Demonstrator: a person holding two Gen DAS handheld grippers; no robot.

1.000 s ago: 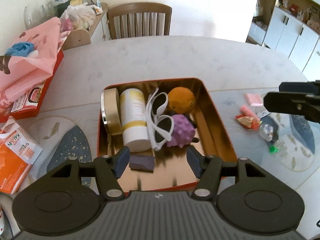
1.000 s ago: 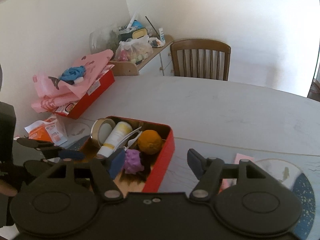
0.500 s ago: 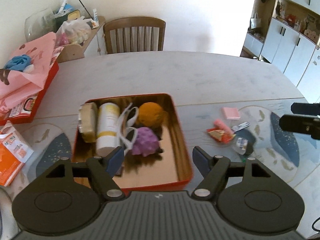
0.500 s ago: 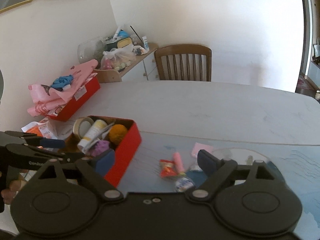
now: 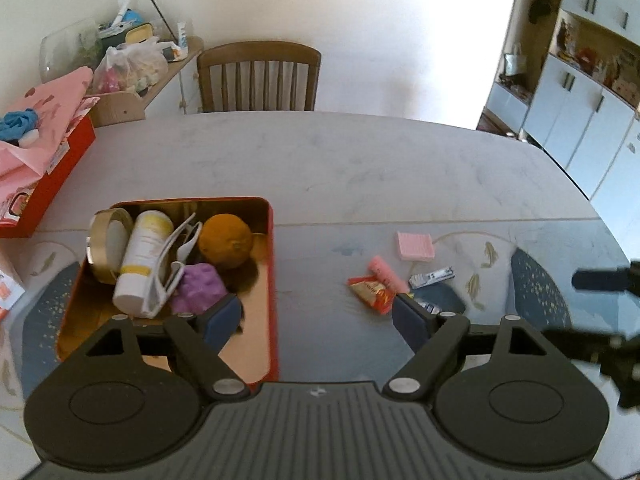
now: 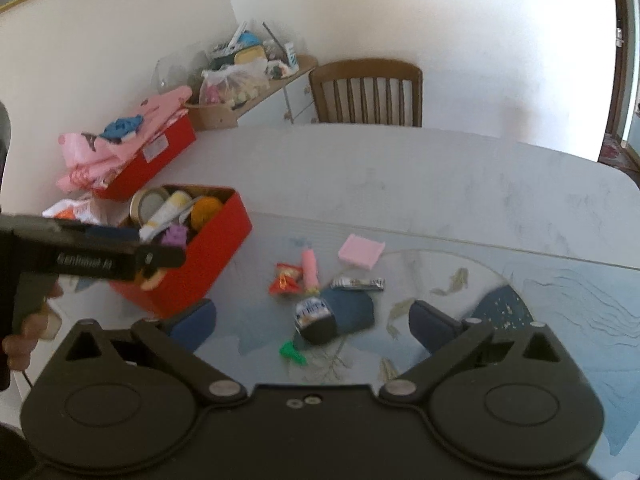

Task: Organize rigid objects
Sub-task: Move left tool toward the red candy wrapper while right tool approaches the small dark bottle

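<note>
A red tin box (image 5: pixel 273 280) (image 6: pixel 208 252) on the table holds a tape roll (image 5: pixel 105 252), a white tube (image 5: pixel 142 256), white goggles (image 5: pixel 172 268), an orange (image 5: pixel 226 246) and a purple spiky toy (image 5: pixel 198 288). To its right lie a pink pad (image 5: pixel 415 246) (image 6: pixel 361 251), a pink stick (image 6: pixel 310 266), a red snack packet (image 5: pixel 368 290) (image 6: pixel 285 278), a silver sachet (image 6: pixel 357 283), a small dark jar (image 6: pixel 314 318) and a green piece (image 6: pixel 292 353). My left gripper (image 5: pixel 318 320) is open and empty above the box's right edge. My right gripper (image 6: pixel 312 326) is open and empty above the loose items.
A larger red box with pink bags (image 6: pixel 132 152) stands at the table's left. An orange packet (image 5: pixel 6 284) lies at the left edge. A wooden chair (image 5: pixel 258 76) stands behind the table. A cluttered shelf (image 5: pixel 136 64) is at back left, white cabinets (image 5: pixel 580 120) at right.
Both grippers have pulled back and shifted right. The box has slid left in both views, and the loose items on the mat have come into fuller view. Both grippers stay open.
</note>
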